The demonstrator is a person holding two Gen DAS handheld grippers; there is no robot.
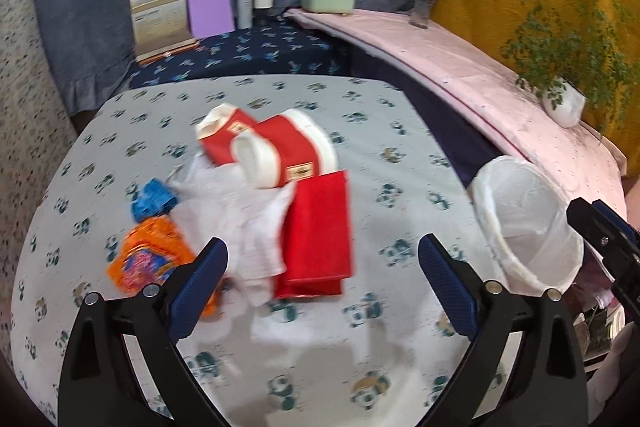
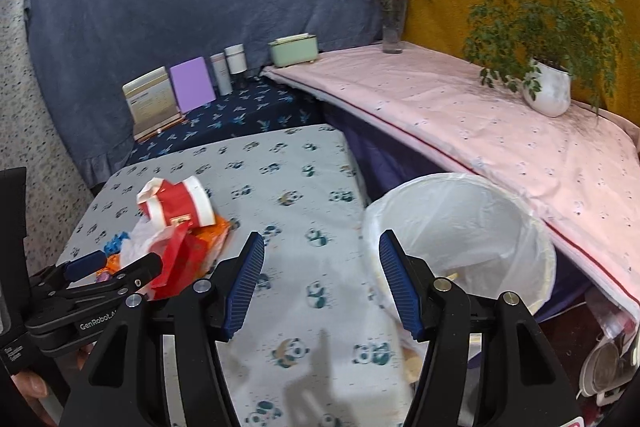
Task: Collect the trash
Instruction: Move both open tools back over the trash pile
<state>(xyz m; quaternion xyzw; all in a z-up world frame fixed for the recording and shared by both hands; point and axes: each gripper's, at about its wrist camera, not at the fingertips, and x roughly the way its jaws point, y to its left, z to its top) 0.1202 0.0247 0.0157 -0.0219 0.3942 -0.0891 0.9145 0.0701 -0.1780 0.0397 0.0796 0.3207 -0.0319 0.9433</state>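
Panda-print grey tablecloth (image 1: 400, 155): pile uncollected — red-white paper cups (image 1: 276, 151), red carton (image 1: 320, 239), white tissue (image 1: 244, 223), orange wrapper (image 1: 148, 259). White-lined bin (image 2: 480, 227) nearly empty. Left gripper (image 1: 322, 263), right gripper (image 2: 322, 263) both spread, nothing grasped.

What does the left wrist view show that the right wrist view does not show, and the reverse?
Only the left wrist view shows the left gripper head-on, jaws open, above the red flat packet and white tissue. Only the right wrist view shows the right gripper, jaws open, by the bin's rim, and scraps at the bin's bottom. Both show the lined bin, the red-and-white cup, the orange wrapper and the panda cloth.
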